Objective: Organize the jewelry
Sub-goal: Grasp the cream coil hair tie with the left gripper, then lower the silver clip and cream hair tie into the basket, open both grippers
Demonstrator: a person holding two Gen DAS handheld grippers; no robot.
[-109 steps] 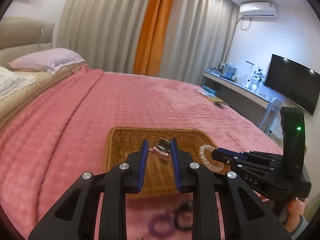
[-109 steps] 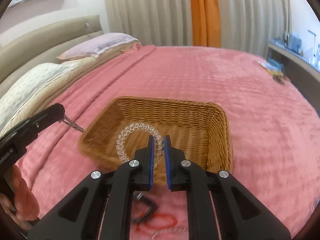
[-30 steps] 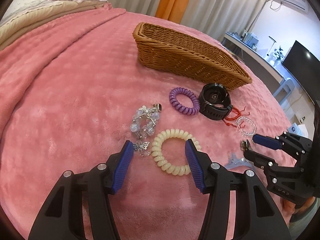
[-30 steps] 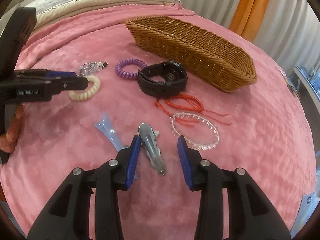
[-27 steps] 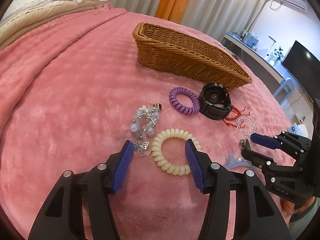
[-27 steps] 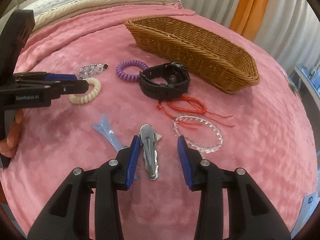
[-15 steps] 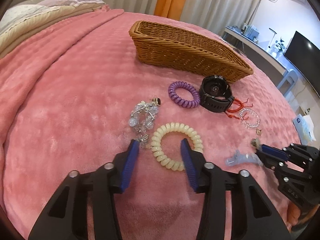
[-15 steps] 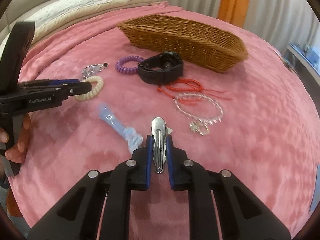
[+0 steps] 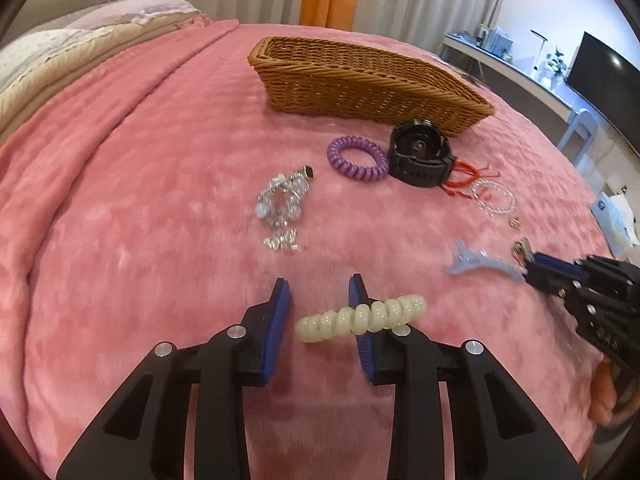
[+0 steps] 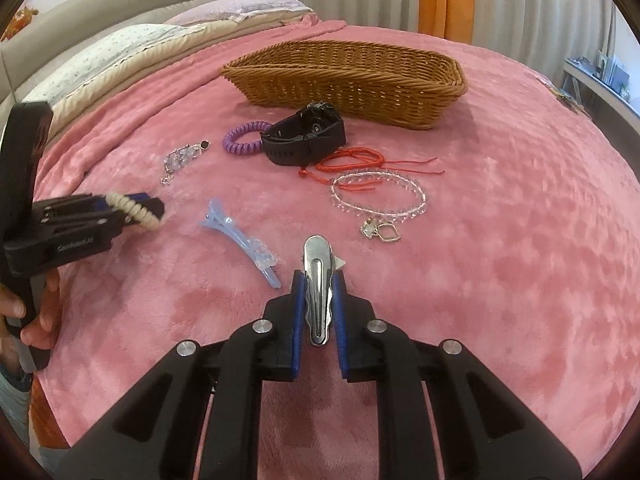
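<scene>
My right gripper (image 10: 318, 280) is shut on a silver metal hair clip (image 10: 318, 280) and holds it above the pink bedspread. My left gripper (image 9: 320, 296) has its jaws apart; a cream spiral hair tie (image 9: 362, 314) hangs over its right finger, lifted off the bed, and it also shows in the right wrist view (image 10: 136, 210). On the bed lie a blue hair clip (image 10: 240, 236), a clear bead bracelet (image 10: 378, 196), a red cord bracelet (image 10: 352, 162), a black watch (image 10: 306, 136), a purple spiral tie (image 10: 242, 138) and a crystal bracelet (image 9: 282, 200). The wicker basket (image 10: 348, 80) stands beyond them.
Pillows (image 10: 120, 52) lie at the bed's left side. A desk with a TV (image 9: 600, 72) stands to the right of the bed. The bedspread (image 10: 520, 240) spreads wide to the right of the jewelry.
My right gripper closed on the silver hair clip and lifted it. My left gripper went down over the cream hair tie and raised it, caught on its right finger.
</scene>
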